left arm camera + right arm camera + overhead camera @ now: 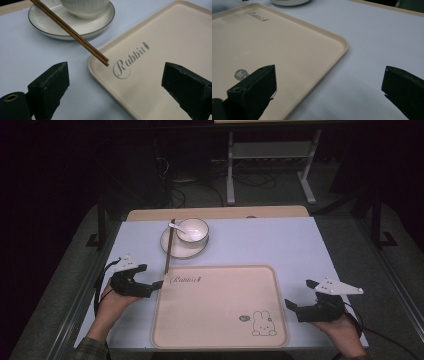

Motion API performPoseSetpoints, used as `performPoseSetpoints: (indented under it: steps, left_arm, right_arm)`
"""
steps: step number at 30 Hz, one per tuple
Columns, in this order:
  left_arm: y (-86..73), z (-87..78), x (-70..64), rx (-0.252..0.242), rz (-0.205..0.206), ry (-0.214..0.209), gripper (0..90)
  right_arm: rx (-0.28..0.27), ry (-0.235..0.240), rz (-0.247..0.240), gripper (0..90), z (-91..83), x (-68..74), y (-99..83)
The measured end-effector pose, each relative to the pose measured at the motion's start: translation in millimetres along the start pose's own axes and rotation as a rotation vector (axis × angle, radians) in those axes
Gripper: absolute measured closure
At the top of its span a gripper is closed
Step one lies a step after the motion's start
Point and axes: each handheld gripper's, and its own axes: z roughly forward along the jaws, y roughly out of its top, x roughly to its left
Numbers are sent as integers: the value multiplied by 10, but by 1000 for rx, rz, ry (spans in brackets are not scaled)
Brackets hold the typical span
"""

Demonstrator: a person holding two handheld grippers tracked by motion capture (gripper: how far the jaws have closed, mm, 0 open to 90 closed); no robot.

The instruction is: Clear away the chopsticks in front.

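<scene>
Tray [220, 305], cream with a rabbit drawing, lay in the middle of the pale bench [280, 245]. Beyond its far left corner stood a saucer [176, 248] holding a white bowl [192, 229] with a spoon [175, 226]. Chopsticks [168, 247] leaned from the saucer down to that corner. The left gripper [156, 285] sat at the tray's left edge, jaws wide apart and empty. The right gripper [290, 305] sat at the tray's right edge, equally wide and empty.
</scene>
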Motion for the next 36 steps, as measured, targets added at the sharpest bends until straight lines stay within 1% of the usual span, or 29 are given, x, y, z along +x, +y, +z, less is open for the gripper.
performPoseSetpoints:
  steps: [1,4,5,9,12,15,16,18,19,21,23,24,25,26,27,28,30,31,32,33,34,35,36]
  left_arm:
    - [45,4,39,-2,-16,2,69]
    - [107,4,91,-17,-20,7,72]
    - [127,8,108,-19,-27,6,72]
    - [184,31,149,-17,-32,14,72]
    - [270,93,204,-8,-52,23,74]
    - [318,130,238,-2,-53,27,77]
    - [367,176,276,8,-64,31,79]
    - [392,198,294,13,-60,36,130]
    - [444,251,325,19,-70,42,134]
    - [493,313,352,37,-60,53,138]
    - [513,345,361,41,-58,60,155]
    - [554,408,389,60,-56,66,174]
    - [574,439,399,67,-55,77,200]
    - [574,439,399,67,-55,77,228]
    - [610,500,423,70,-57,89,259]
    - [630,534,437,76,-60,89,279]
    - [673,600,452,92,-52,96,306]
    - [673,600,452,92,-52,96,326]
    - [713,668,464,105,-54,104,341]
    - [732,701,473,117,-49,109,357]
    - [732,701,473,117,-49,109,374]
    - [762,766,493,136,-51,125,386]
    - [772,797,504,140,-53,132,398]
  right_arm:
    - [-2,1,-3,0,-4,-1,-1]
    - [-1,3,-3,0,-4,2,-3]
    - [-1,3,-4,0,-4,3,-4]
    - [-6,5,-5,0,-6,1,-4]
    - [-13,14,3,0,-11,2,0]
    - [-16,15,4,0,-10,1,3]
    - [-15,17,4,0,-11,-1,1]
    - [-16,17,3,0,-15,-2,-1]
    - [-18,17,3,0,-16,-2,-1]
    - [-18,17,3,0,-18,0,-2]
    - [-18,17,2,0,-18,1,-3]
    - [-19,19,1,0,-21,3,-3]
    - [-18,19,2,0,-22,4,-4]
    - [-18,19,2,0,-21,3,-4]
    - [-18,19,2,0,-21,2,-4]
    - [-19,19,1,0,-20,1,-4]
    - [-20,19,4,0,-21,1,-4]
    - [-20,19,4,0,-22,1,-5]
    - [-20,19,5,0,-24,1,-5]
    - [-22,19,5,0,-25,0,-5]
    - [-22,19,5,0,-25,0,-5]
    - [-24,19,8,0,-29,0,-7]
    - [-24,19,8,0,-31,-2,-8]
